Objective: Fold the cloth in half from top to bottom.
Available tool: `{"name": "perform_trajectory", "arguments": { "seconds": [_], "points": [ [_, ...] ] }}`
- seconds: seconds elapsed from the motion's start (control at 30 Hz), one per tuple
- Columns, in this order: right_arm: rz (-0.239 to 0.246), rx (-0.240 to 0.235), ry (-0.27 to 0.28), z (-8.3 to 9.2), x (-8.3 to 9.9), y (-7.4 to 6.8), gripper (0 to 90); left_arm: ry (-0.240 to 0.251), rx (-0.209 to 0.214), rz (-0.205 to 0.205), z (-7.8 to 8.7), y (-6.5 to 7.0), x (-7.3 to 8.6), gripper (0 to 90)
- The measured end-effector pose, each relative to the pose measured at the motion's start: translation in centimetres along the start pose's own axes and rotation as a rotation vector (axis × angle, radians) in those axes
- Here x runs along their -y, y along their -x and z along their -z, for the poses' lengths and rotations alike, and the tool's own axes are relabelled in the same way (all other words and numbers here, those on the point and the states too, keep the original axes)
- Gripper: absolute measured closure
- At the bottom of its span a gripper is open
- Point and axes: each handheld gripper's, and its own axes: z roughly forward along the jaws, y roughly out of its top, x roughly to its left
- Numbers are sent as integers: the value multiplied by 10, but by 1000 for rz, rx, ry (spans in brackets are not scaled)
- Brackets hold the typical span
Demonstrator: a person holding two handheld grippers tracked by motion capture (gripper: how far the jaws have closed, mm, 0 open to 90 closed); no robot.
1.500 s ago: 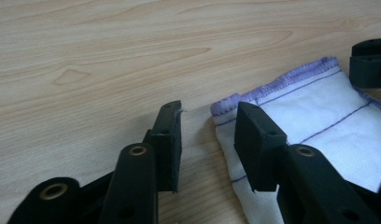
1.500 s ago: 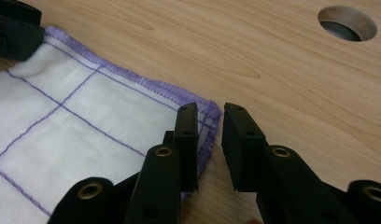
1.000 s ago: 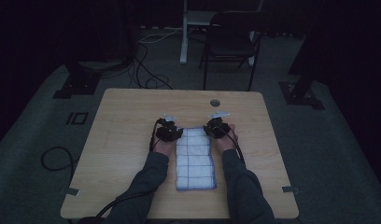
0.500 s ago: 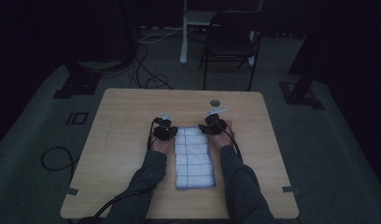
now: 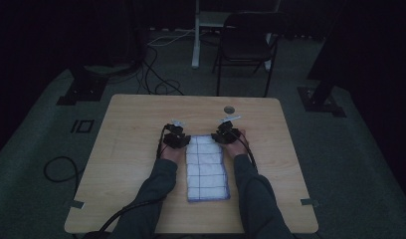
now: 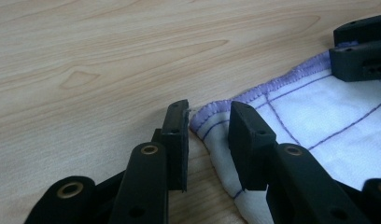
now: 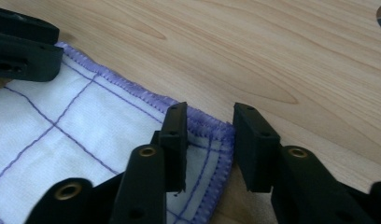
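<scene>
Flat on the table [image 5: 131, 129], just toward 6 o'clock of its centre: a folded white cloth [image 5: 207, 167] with purple grid lines, long axis running 12 to 6. Probably laid square like this so both far corners can be taken at once and pulled into another fold.

Left gripper [image 5: 177, 140] at the cloth's 11 o'clock corner, right gripper [image 5: 226, 134] at the 1 o'clock corner, symmetric so the edge would lift evenly.

Left gripper view: jaws of the left gripper [image 6: 209, 112] apart, just been opening, with the stitched corner of the cloth [image 6: 319, 116] lying between them. Not pinched; gap visible on both sides.

Right gripper view: jaws of the right gripper [image 7: 209, 114] apart too, just been closing, straddling the purple hem of the cloth [image 7: 86, 121]. One jaw over the fabric, the other over bare wood. No clamp yet.

Pose: forearms entering from 6 o'clock, roughly parallel along the cloth's long sides. Left hand [image 5: 171, 152] and right hand [image 5: 239, 147] low near the tabletop, grippers tipped down and pointing toward 12, cables trailing back along the sleeves.
</scene>
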Motion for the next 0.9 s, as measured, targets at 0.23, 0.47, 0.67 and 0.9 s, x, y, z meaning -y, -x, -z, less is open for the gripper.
{"name": "perform_trajectory", "arguments": {
  "seconds": [0.23,0.47,0.67,0.9],
  "points": [
    [-38,-25,-30,1,-3,1,827,-17,52,22,-1,-2,-2,831],
    [-57,-4,-14,2,-3,2,861,-32,57,17,-4,-1,-8,868],
    [-54,8,16,8,-5,4,865,-31,57,12,-5,0,-14,872],
    [-48,13,42,15,-8,6,866,-9,55,-9,-1,2,-19,872]
  ]
}}
